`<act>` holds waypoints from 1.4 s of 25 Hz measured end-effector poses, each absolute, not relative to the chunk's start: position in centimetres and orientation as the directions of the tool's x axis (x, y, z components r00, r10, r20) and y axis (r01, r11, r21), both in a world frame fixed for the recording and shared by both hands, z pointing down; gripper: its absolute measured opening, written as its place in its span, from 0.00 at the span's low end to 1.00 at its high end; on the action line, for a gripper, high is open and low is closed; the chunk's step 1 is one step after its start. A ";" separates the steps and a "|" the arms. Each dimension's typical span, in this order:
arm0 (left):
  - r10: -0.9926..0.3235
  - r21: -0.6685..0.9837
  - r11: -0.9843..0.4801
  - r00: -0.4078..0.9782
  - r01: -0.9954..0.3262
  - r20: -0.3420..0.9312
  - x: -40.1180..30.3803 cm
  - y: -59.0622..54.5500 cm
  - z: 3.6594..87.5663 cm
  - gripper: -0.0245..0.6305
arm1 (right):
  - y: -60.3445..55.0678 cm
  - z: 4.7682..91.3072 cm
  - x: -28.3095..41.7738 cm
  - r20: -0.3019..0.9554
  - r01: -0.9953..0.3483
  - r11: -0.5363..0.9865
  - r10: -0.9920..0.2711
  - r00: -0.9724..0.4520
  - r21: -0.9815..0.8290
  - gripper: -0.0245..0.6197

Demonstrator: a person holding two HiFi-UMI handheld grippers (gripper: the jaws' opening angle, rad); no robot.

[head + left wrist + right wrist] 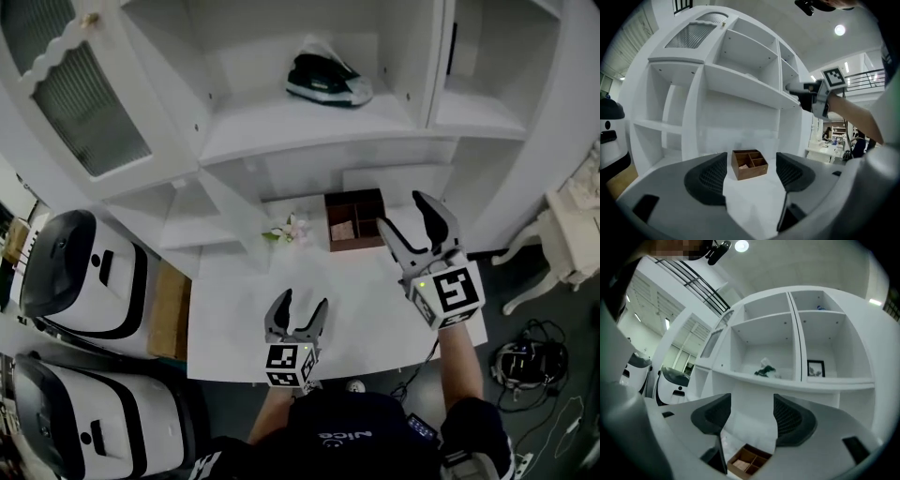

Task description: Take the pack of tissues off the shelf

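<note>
Head view.
- Grippers: two. The left gripper is over the middle of the white table, jaws spread, nothing in them. The right gripper is further in and to the right, jaws also spread and empty, its outline overlapping the right edge of the wooden box.
- Pack of tissues: one. It lies on the middle shelf, back from the front edge, with free board on both sides up to the upright walls.
- Wooden box: one, divided inside, at the back of the table.
- A small sprig of flowers lies left of the box, apart from it.
- White-and-black machines: two, side by side along the table's left edge.
- A tangle of cables lies on the floor to the right.

Left gripper view.
- Left gripper: released, pads apart. Only the table and the wooden box show beyond the gap.
- The right gripper shows at upper right, its tip near the front edge of the shelf.

Right gripper view.
- Right gripper: released, gap empty.
- The pack of tissues sits on the shelf above the jaws, well apart from them.
- Picture frame: one, in the compartment to the right.
- The wooden box is below.
</note>
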State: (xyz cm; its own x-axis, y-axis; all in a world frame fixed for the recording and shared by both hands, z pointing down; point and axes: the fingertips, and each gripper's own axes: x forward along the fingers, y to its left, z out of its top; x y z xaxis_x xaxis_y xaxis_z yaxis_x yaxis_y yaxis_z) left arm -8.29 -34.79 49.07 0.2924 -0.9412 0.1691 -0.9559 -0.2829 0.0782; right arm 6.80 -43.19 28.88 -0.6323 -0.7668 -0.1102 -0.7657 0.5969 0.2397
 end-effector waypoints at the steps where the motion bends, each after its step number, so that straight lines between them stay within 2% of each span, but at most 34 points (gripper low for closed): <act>1: -0.940 0.072 -0.287 0.295 -0.955 0.170 -8.5 -35.1 48.8 0.54 | -43.4 27.1 6.4 -0.133 -0.762 0.602 -0.757 -0.640 0.240 0.47; 6: -0.935 0.053 -0.296 0.301 -0.954 0.190 -9.8 -36.3 48.8 0.54 | -44.5 20.3 4.6 -0.190 -0.751 0.599 -0.732 -0.654 0.277 0.46; 9: -0.930 0.067 -0.305 0.313 -0.950 0.196 -10.2 -36.5 49.1 0.54 | -45.2 18.0 3.1 -0.155 -0.730 0.577 -0.736 -0.659 0.366 0.47; 12: -0.930 0.066 -0.314 0.320 -0.947 0.182 -10.4 -37.2 48.6 0.54 | -47.4 15.8 2.0 -0.123 -0.719 0.585 -0.737 -0.664 0.375 0.47; 22: -0.938 0.068 -0.302 0.309 -0.951 0.157 -12.1 -38.6 47.6 0.54 | -56.2 12.4 -2.0 0.032 -0.691 0.685 -0.715 -0.698 0.232 0.46; 27: -0.950 0.074 -0.264 0.272 -0.962 0.152 -14.0 -38.9 47.7 0.54 | -60.9 12.8 -2.5 0.150 -0.728 0.624 -0.779 -0.609 0.285 0.46; 32: -0.960 0.081 -0.226 0.236 -0.971 0.154 -16.0 -39.1 47.8 0.54 | -64.7 14.9 -1.7 0.240 -0.781 0.567 -0.822 -0.516 0.262 0.46; 35: -0.965 0.091 -0.200 0.212 -0.975 0.152 -17.3 -39.2 48.0 0.54 | -66.1 15.7 -1.7 0.263 -0.795 0.576 -0.811 -0.523 0.192 0.47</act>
State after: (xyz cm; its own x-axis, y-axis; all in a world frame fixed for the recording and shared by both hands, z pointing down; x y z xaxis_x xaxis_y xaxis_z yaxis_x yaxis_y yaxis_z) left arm -17.27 -39.21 48.03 0.2123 -0.9653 0.1520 -0.9755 -0.2002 0.0914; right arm -1.73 -66.06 15.72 -0.5233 -0.8105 0.2630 -0.7948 0.5756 0.1925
